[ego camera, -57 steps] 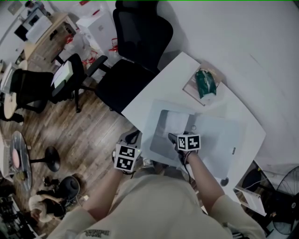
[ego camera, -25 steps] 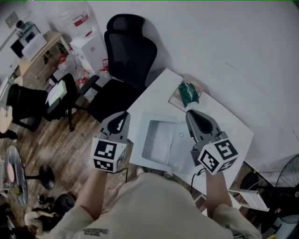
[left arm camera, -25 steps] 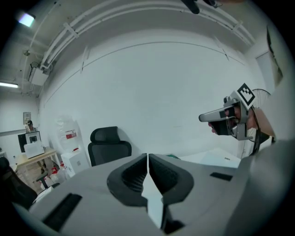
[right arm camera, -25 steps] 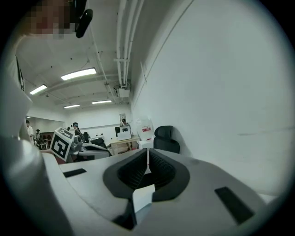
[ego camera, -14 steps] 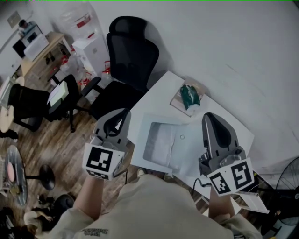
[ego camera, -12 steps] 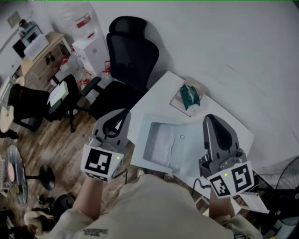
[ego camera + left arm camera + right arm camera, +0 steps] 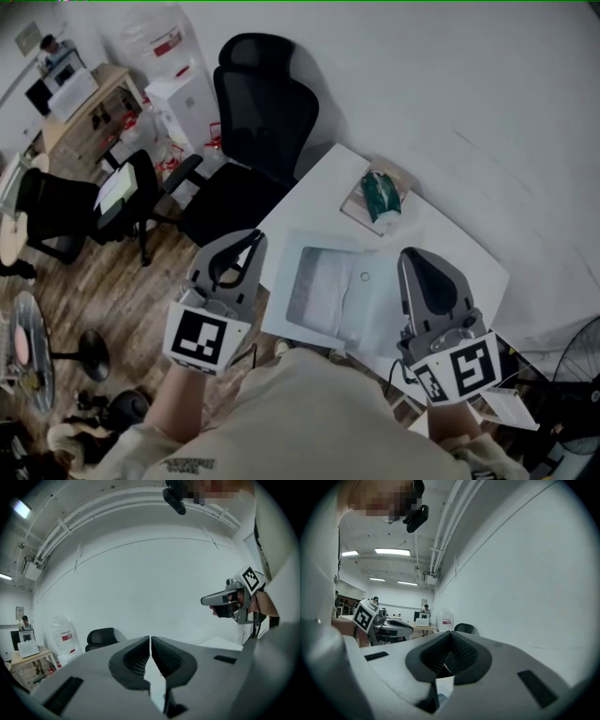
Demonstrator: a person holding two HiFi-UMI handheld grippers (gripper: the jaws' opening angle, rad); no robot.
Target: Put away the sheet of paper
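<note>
The sheet of paper (image 7: 323, 286) lies inside a translucent folder (image 7: 380, 305) with a round snap, flat on the white table (image 7: 441, 234). Both grippers are held high above the table, close to the head camera, and touch nothing. My left gripper (image 7: 247, 240) hangs over the table's left edge, jaws pressed together and empty (image 7: 150, 639). My right gripper (image 7: 413, 256) hovers over the folder's right part, also shut with nothing between its pads (image 7: 451, 633). Each gripper view looks out at the room and shows the other gripper (image 7: 225, 603) (image 7: 389, 628), not the table.
A green packet (image 7: 380, 197) rests on a flat brown board at the table's far corner. A black office chair (image 7: 262, 112) stands behind the table's left side, with another chair (image 7: 122, 187) and desks beyond. A fan (image 7: 577, 361) stands at the lower right.
My right gripper has left the folder, and both grippers have risen off the table toward the camera. In the last half second they drifted slightly inward; folder and sheet stay put.
</note>
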